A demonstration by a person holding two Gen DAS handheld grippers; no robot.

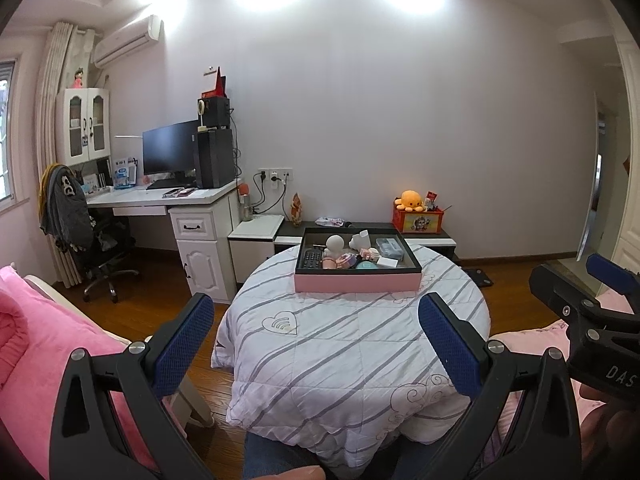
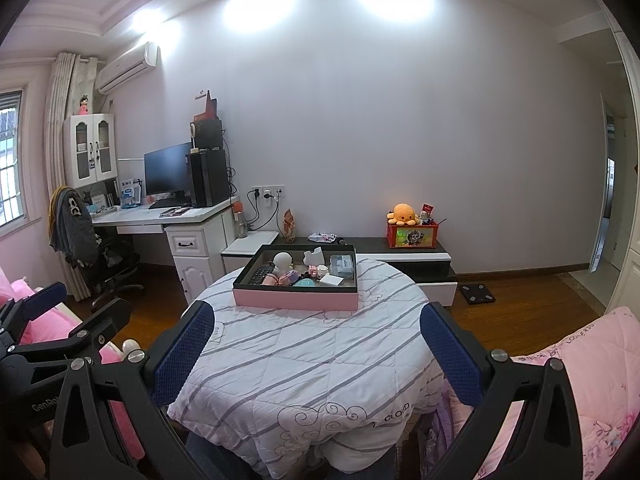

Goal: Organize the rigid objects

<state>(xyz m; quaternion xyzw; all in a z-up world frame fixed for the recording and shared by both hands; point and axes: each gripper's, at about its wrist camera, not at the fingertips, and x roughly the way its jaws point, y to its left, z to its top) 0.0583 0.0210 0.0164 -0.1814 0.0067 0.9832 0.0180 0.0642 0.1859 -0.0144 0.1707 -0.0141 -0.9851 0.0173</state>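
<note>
Pink tray (image 1: 358,283) filled with remote (image 1: 312,259), figurines, small boxes. Left gripper (image 1: 316,340), right gripper (image 2: 318,350) spread wide, nothing held.

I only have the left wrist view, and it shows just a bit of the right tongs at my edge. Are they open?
Observer: Yes. The right tongs are wide open, with nothing between the pads.
Operator: What are they aimed at?
Observer: The tray. It sits ahead of them on the quilt, just left of centre between the pads.
Operator: Is there anything on the quilt's near edge that I'm missing?
Observer: Only the printed word CLOUD, low on the drape facing the right tongs.
</note>
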